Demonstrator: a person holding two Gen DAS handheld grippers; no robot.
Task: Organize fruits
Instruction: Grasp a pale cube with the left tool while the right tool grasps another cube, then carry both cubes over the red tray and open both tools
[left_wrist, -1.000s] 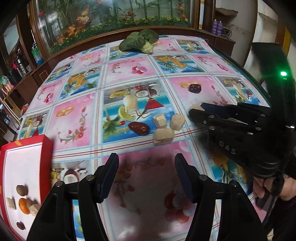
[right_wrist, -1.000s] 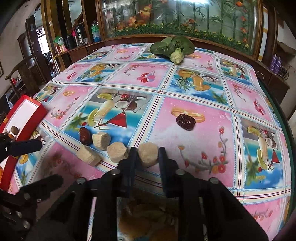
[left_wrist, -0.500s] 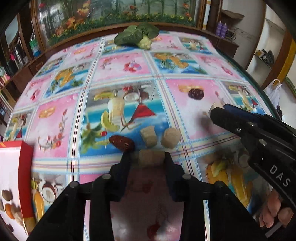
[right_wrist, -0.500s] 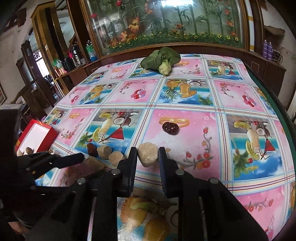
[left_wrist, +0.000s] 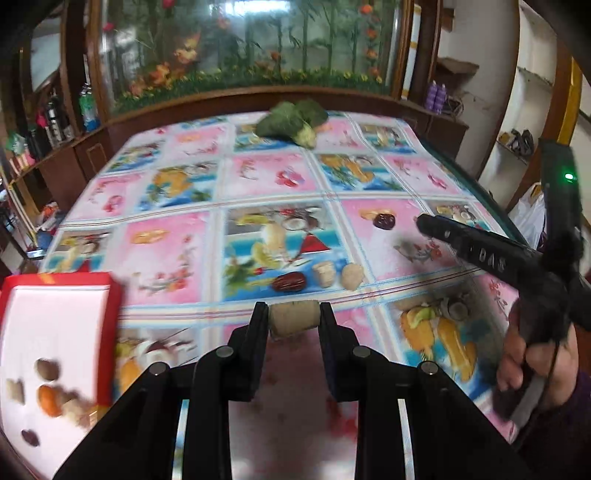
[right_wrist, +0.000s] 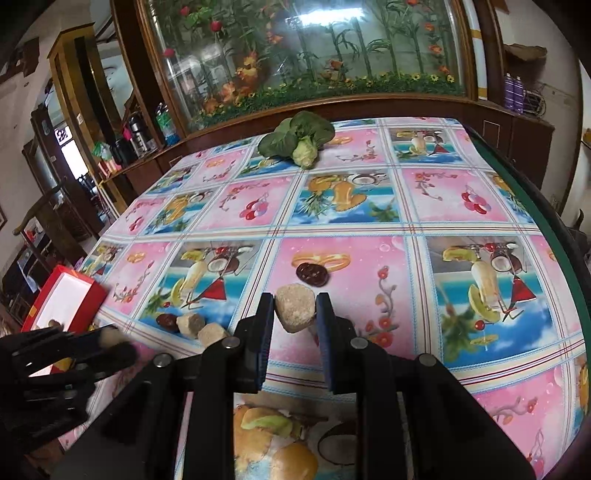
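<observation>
Table (right_wrist: 461, 206): big one under a fruit-print oilcloth; loose pieces lie toward its near edge, a leafy green vegetable (right_wrist: 299, 138) sits at the far edge and looks like no part of this job
Red box (left_wrist: 59, 332): open, white inside, at the near left corner of the table; a few fruits already lie in its near end, the far end is bare
Left tongs (left_wrist: 294, 319): jaws nearly closed, pinching a tan cork-like chunk (left_wrist: 294, 322) end to end, lifted clear of the cloth; the red box is just to its left
Right tongs (right_wrist: 295, 314): clamped tight on a rounder tan lump (right_wrist: 295, 308), held off the cloth near the middle of the near edge
Still on the cloth: a red date (left_wrist: 289, 282) with two tan pieces (left_wrist: 338, 274) just beside it near the near edge; a dark dried fruit (right_wrist: 312, 274) further right, apart from them
Step in hand, my guess: carrying both held pieces to the box
Doing it well: keep both grips firm, take the left piece over the red wall first and lower it onto the bare white part before letting go, then bring the right across without crossing the left tongs
Risk: the tan pieces look crumbly and round, so a high drop may send them rolling
</observation>
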